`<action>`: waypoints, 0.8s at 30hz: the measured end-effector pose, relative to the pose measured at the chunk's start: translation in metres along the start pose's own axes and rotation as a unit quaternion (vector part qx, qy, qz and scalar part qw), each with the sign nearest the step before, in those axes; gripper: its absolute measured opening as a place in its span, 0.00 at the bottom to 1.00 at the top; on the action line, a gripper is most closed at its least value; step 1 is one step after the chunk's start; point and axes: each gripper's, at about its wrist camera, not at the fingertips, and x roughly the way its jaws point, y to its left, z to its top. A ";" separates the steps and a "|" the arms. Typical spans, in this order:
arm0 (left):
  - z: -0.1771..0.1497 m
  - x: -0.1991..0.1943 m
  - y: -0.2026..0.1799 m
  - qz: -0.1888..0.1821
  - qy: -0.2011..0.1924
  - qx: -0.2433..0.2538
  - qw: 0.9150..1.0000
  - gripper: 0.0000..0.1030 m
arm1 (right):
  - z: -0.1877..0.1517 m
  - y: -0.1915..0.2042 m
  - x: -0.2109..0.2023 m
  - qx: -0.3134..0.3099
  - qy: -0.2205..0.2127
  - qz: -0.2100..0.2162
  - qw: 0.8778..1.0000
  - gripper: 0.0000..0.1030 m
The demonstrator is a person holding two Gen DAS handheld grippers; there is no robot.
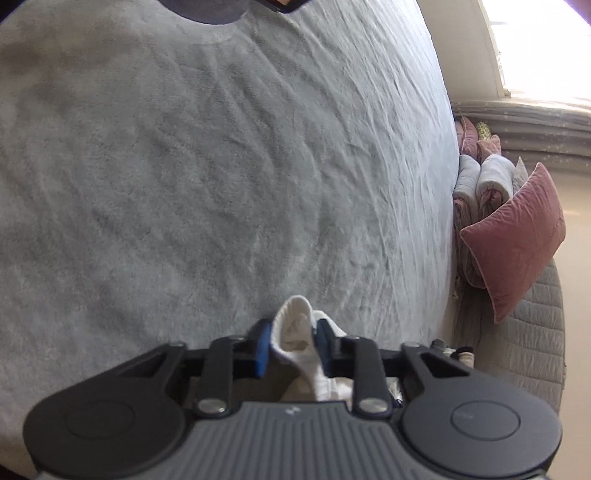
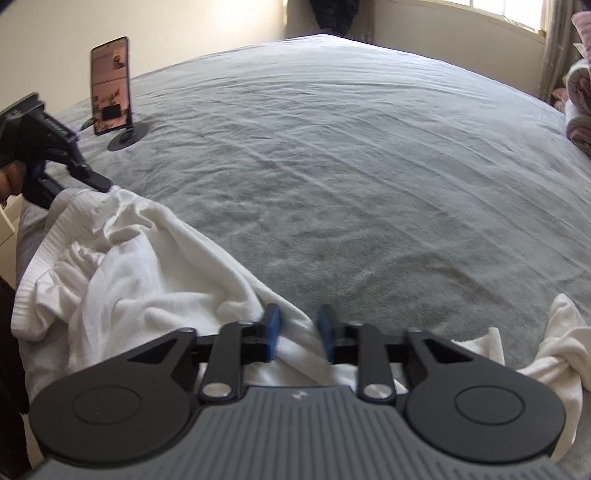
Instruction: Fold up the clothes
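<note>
From my left wrist view, the white garment (image 1: 295, 343) drops behind the left hand-held gripper (image 1: 291, 345) body, so I see only the ribbed bunch pinched between the blue pads, and the round dark base (image 1: 210, 11) at the top is cut off by the frame edge. In my right wrist view, the garment's lower part runs under the right hand-held gripper (image 2: 300, 334) and out of frame, so I cannot tell its full shape. The phone (image 2: 110, 85) screen on its stand is too small to read, and the bedding (image 2: 580, 96) at the right edge is cropped.
</note>
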 end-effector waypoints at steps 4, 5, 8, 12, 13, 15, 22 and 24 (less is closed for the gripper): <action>-0.001 0.002 -0.016 0.013 -0.032 0.055 0.998 0.04 | 0.000 0.004 -0.003 -0.006 -0.014 -0.013 1.000 0.03; -0.002 0.000 -0.022 0.019 -0.045 0.078 0.996 0.04 | 0.000 0.004 -0.006 -0.003 -0.022 -0.021 1.000 0.03; -0.007 -0.005 -0.042 0.049 -0.092 0.162 0.981 0.04 | 0.003 0.001 -0.014 0.013 -0.047 -0.041 0.998 0.02; -0.013 -0.003 -0.069 0.070 -0.136 0.239 0.959 0.04 | 0.012 -0.004 -0.023 0.037 -0.069 -0.068 0.995 0.02; -0.013 -0.001 -0.077 0.072 -0.145 0.252 0.954 0.04 | 0.016 -0.005 -0.025 0.037 -0.073 -0.076 0.994 0.02; -0.008 0.003 -0.089 0.075 -0.153 0.270 0.948 0.04 | 0.027 -0.009 -0.028 0.036 -0.081 -0.092 0.992 0.02; 0.019 0.018 -0.132 0.086 -0.195 0.340 0.916 0.04 | 0.064 -0.038 -0.013 0.033 -0.105 -0.163 0.981 0.02; 0.029 0.027 -0.143 0.098 -0.196 0.355 0.909 0.04 | 0.074 -0.045 -0.001 0.033 -0.110 -0.180 0.977 0.02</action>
